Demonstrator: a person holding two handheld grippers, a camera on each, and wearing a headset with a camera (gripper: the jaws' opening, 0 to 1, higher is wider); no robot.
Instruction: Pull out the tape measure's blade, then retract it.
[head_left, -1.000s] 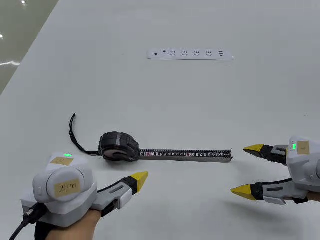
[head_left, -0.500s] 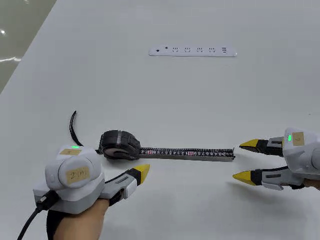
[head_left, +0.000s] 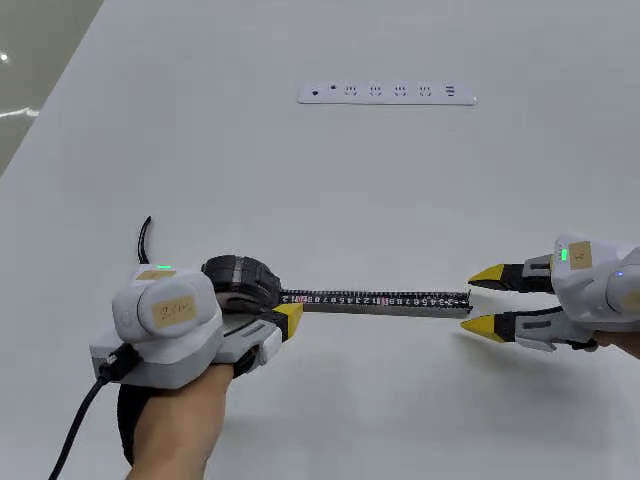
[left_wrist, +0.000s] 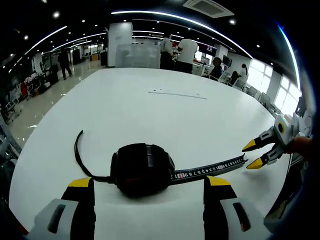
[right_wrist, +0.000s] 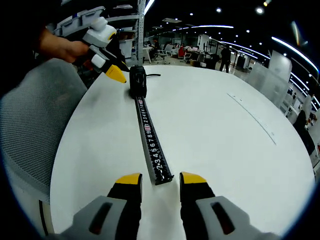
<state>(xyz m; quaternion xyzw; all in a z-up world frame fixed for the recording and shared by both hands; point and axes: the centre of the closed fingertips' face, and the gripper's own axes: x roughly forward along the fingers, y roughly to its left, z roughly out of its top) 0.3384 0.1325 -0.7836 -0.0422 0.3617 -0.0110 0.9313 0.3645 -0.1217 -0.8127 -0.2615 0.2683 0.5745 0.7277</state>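
Tape measure is lying on the white table, close to the person. Its blade is stretching out flat from the case toward the right gripper.

The left gripper is standing around the case with its jaws spread wide, one on each side. In the left gripper view a gap is showing on both sides, so this gripper is released and is not pressing the case. In the head view its grey body is covering the near part of the case.

The right gripper is released too. In the right gripper view the end of the blade is sitting between the two yellow tips, with a little space on each side.

A hand is carrying the left gripper, and a black cable is running down from its back. A thin black strap is curling away from the case on its far left side.

Farther along the plain surface a white power strip is resting flat, well apart from the tape measure.

Beyond the table, in the left gripper view, several people are standing in a big hall. A glossy floor is reflecting the lamps, and long light strips are shining on the dark ceiling.
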